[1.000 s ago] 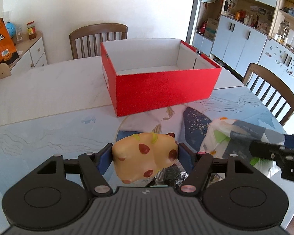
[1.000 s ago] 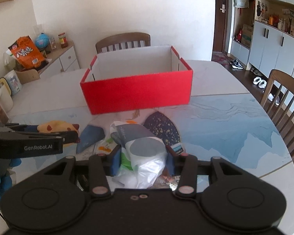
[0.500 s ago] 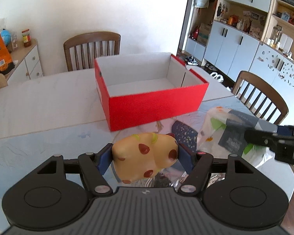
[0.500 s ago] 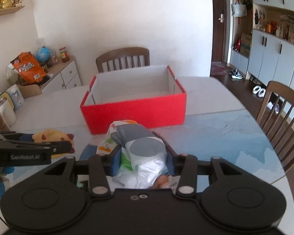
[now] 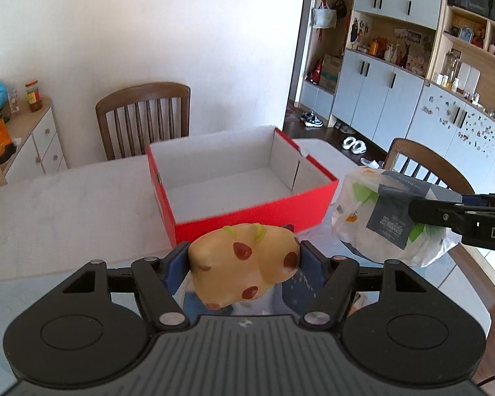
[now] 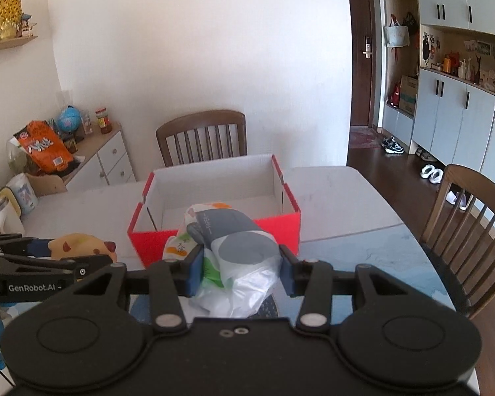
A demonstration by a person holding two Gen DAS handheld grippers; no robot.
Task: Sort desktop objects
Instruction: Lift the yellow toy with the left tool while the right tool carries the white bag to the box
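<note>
Grippers I'm running: two, the left gripper (image 5: 244, 257) and the right gripper (image 6: 241, 265).
Open red cardboard boxes with white inside (image 5: 247, 211): one, I count.
Yellow soft toys with red spots (image 5: 244, 264): one.
Crumpled printed plastic bags (image 6: 237, 247): one.
Brown wooden slat-backed chairs: two, one (image 6: 201, 137) at the table's far edge, one (image 6: 472, 217) at its right edge.

A: Bright, even daylight in both views; the white wall (image 5: 181, 33) looks nearly washed out.

B: Yes, and fisheye bending curves the cabinets (image 6: 462, 99) at the edges; focus mostly sharp.
</note>
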